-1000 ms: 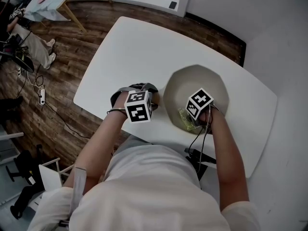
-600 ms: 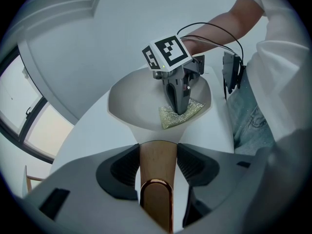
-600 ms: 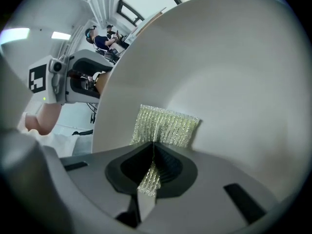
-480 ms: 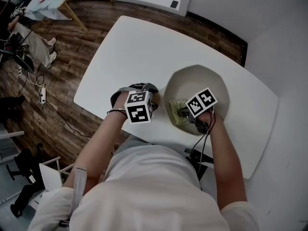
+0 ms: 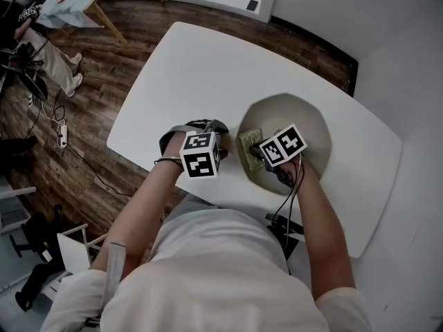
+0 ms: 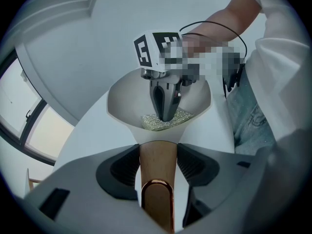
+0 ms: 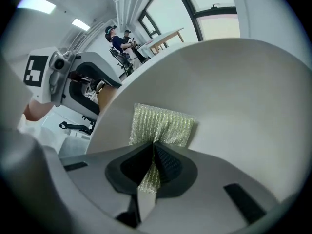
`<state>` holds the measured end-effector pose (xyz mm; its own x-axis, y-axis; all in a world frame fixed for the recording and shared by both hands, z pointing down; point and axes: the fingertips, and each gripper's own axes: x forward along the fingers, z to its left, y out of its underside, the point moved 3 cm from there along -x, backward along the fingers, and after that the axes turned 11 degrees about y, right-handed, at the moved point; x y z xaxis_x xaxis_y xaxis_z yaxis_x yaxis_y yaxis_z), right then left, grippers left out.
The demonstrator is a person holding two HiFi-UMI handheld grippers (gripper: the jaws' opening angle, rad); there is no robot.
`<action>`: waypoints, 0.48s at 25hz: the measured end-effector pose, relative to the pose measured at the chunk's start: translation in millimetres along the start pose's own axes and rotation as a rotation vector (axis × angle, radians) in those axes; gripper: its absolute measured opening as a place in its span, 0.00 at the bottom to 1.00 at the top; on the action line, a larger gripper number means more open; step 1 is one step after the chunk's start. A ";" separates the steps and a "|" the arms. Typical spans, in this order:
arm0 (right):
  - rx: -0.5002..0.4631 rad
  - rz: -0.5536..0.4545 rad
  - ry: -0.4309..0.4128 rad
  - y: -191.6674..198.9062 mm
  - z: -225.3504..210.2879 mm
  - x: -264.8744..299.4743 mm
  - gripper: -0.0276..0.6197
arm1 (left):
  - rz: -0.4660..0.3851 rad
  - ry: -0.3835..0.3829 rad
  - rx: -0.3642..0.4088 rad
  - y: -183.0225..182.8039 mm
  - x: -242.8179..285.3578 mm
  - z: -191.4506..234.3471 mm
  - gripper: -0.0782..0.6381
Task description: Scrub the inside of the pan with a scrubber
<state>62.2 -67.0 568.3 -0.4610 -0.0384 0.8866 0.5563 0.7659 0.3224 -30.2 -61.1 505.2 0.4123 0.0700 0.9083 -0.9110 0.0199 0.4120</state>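
A cream pan [image 5: 304,120] sits on the white table [image 5: 187,68] in the head view. Its wooden handle [image 6: 157,165] runs between the jaws of my left gripper [image 6: 157,172], which is shut on it. My right gripper [image 7: 153,155] is shut on a glittery yellow-green scrubber [image 7: 161,125]. The scrubber [image 5: 249,146] lies pressed flat against the pan's inner wall [image 7: 243,101] on the handle side. From the left gripper view, the right gripper [image 6: 165,112] points down into the pan [image 6: 122,99] onto the scrubber [image 6: 165,122].
The table's near edge runs just below the pan, close to the person's body. Wood floor [image 5: 104,102] lies to the left, with a power strip [image 5: 60,138], cables and a seated person [image 5: 41,54]. An easel leg [image 5: 104,21] stands beyond the table's far corner.
The right gripper has carried the scrubber from the pan's near side leftward to the wall by the handle. The left gripper has stayed on the handle.
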 end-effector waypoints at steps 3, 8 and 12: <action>-0.060 -0.029 0.060 -12.9 -4.3 0.4 0.09 | 0.002 0.000 0.002 0.3 -0.9 2.1 0.45; -0.083 -0.098 0.155 -30.0 -18.0 -1.6 0.09 | 0.002 0.001 0.007 -1.4 -2.3 2.8 0.45; -0.082 -0.151 0.217 -35.9 -26.7 -1.7 0.09 | -0.001 0.000 0.014 -1.1 -0.8 -1.0 0.45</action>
<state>61.5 -111.6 564.1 -0.3891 -0.2916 0.8738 0.5509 0.6866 0.4744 -29.5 -60.2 504.0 0.4129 0.0700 0.9081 -0.9105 0.0057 0.4135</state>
